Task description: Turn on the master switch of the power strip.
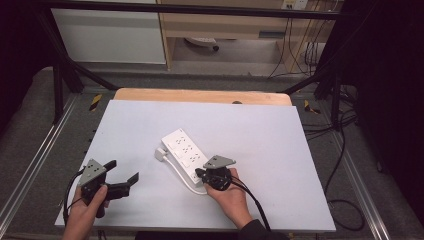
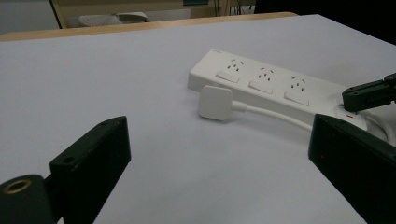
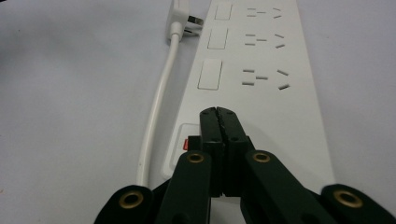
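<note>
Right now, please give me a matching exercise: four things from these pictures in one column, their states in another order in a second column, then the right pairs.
1. left tongs
2. right tongs
3. plug
4. power strip

A. lies flat, sockets up
B. shut, over the strip's switch end
C. wide open, holding nothing
D. unplugged, beside the strip

Pairs: 1-C, 2-B, 3-D, 4-A

power strip [image 3: 261,70] far end cut off at top edge, red switch [image 3: 186,143] part-hidden – behind right gripper [image 3: 218,115]

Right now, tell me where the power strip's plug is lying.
In the high view the plug lies flat on the white table against the power strip's left side, near its far end, between the two grippers.
</note>
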The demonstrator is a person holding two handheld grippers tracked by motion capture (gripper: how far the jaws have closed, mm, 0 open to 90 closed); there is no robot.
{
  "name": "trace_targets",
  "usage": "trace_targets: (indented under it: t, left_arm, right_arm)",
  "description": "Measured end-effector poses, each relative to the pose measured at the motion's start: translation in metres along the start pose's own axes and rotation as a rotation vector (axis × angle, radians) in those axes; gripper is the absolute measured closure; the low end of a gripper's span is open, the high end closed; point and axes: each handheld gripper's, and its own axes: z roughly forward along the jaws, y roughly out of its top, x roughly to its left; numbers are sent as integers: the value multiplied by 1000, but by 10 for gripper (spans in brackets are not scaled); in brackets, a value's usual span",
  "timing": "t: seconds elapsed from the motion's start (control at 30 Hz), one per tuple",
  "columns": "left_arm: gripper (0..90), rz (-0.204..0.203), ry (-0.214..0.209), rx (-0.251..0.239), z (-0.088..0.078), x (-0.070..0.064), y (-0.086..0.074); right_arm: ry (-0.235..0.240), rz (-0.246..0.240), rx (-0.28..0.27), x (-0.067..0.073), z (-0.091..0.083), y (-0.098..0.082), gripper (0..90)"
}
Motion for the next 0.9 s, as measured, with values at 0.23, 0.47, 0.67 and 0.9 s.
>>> trace_targets:
  t: [0.23,0.47,0.67,0.9]
  left_arm:
    - [57,-1,3,0,0,0,0]
    - [58,3,1,5,0,0,0]
    - [59,-1,2,5,0,0,0]
    - [59,-3,1,5,0,0,0]
  right_arm:
    - [-3,-9,6,1,-1,0,900]
    - [-1,-7,13,0,0,1,900]
    - [0,-12,27,0,0,3,900]
    - [-3,-29,39,1,1,5,900]
